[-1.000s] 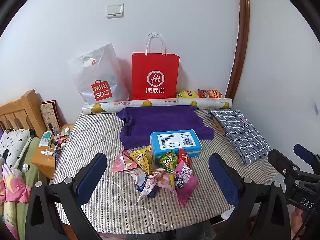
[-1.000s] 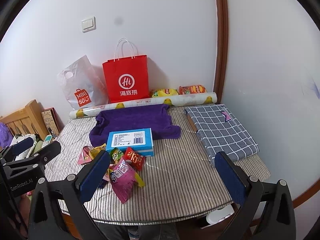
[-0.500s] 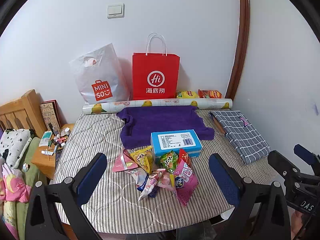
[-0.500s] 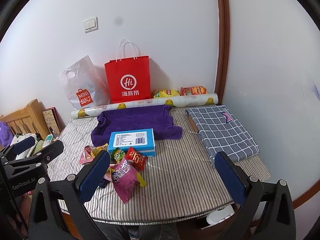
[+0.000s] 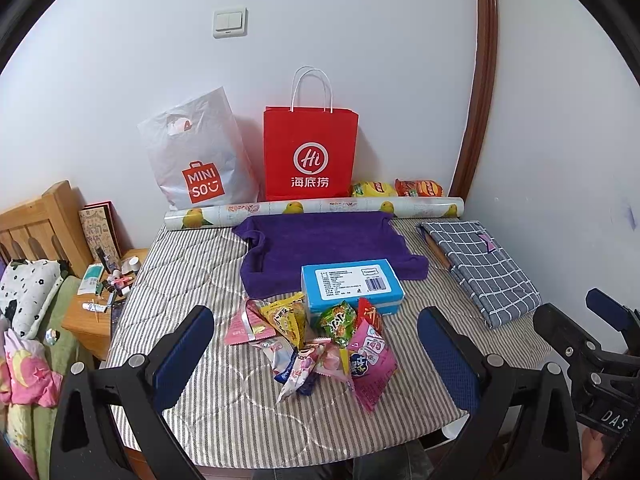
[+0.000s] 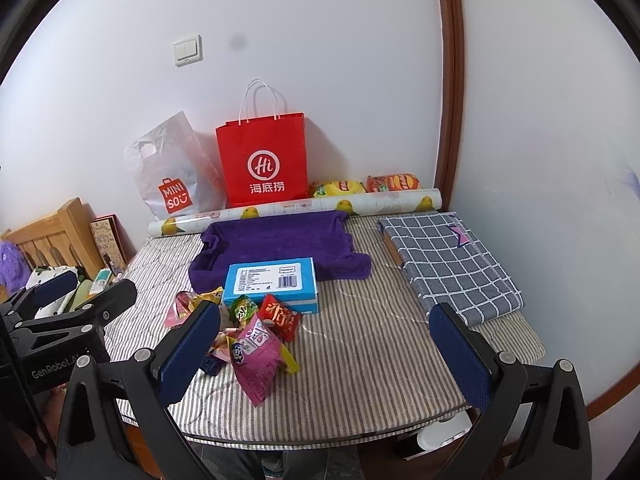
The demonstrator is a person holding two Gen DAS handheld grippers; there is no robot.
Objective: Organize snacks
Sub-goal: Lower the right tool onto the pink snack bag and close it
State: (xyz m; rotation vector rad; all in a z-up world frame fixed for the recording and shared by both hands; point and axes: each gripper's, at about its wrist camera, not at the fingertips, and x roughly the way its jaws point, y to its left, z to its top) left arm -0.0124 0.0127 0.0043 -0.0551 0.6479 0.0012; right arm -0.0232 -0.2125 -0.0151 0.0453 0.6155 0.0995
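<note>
Little has moved: both views sit a touch closer to the snack pile (image 5: pixel 316 344). Left gripper (image 5: pixel 316 354) and right gripper (image 6: pixel 324 350) hover spread and empty. Packets overlap at six o'clock of the blue box (image 5: pixel 351 285); a pinch may drag neighbours.

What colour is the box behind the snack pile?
The box is light blue with a white printed label on top, clearest in the left wrist view.

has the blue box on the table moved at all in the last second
No. The blue box overlaps the purple cloth just as before. It sits slightly differently in frame, but so does everything else, meaning the cameras drifted.
</note>
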